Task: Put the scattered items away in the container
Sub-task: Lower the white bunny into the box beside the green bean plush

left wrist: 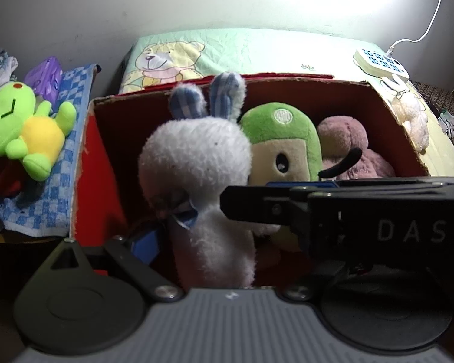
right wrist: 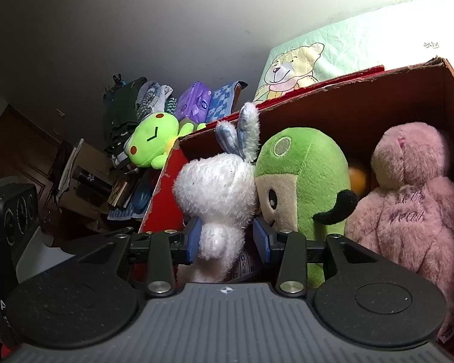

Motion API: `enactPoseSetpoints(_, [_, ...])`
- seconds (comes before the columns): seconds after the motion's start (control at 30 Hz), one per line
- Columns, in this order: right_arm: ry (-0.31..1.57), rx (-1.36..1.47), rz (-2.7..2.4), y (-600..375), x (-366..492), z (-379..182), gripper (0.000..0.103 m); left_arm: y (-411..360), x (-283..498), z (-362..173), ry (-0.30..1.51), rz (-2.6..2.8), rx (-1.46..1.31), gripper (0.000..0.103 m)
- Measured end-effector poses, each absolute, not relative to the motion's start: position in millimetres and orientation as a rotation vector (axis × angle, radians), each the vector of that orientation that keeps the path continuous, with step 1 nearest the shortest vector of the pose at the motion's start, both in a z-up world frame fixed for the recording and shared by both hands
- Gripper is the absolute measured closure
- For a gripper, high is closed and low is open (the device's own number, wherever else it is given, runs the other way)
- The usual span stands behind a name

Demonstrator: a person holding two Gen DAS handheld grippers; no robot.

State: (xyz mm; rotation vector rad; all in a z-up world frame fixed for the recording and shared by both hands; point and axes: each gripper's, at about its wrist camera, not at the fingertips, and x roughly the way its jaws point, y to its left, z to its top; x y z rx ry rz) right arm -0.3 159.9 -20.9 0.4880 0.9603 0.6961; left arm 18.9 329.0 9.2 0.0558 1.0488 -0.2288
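A white rabbit plush with blue checked ears stands upright at the left end of the red cardboard box. In the right wrist view my right gripper is shut on the white rabbit plush, with both blue pads pressed into its neck. My left gripper is open around the rabbit's body. Its left pad stands apart from the fur, and its right finger is hidden behind the right gripper. A green plush and a pink plush sit in the box beside the rabbit.
A bright green frog plush lies on a blue checked towel left of the box, next to a purple pack. A cream plush and a power strip lie on the bed at the right.
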Motion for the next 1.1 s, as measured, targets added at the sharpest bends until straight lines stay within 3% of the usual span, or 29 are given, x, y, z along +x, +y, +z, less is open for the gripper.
enactPoseSetpoints(0.7, [0.972,0.553,0.681,146,-1,-24,0.063,309,20,-3,1.103,-0.208,0.117,0.005])
enactPoseSetpoints(1.1, [0.949,0.583,0.676,131,-7,-19,0.059,304,17,-3,1.119,-0.174,0.144,0.004])
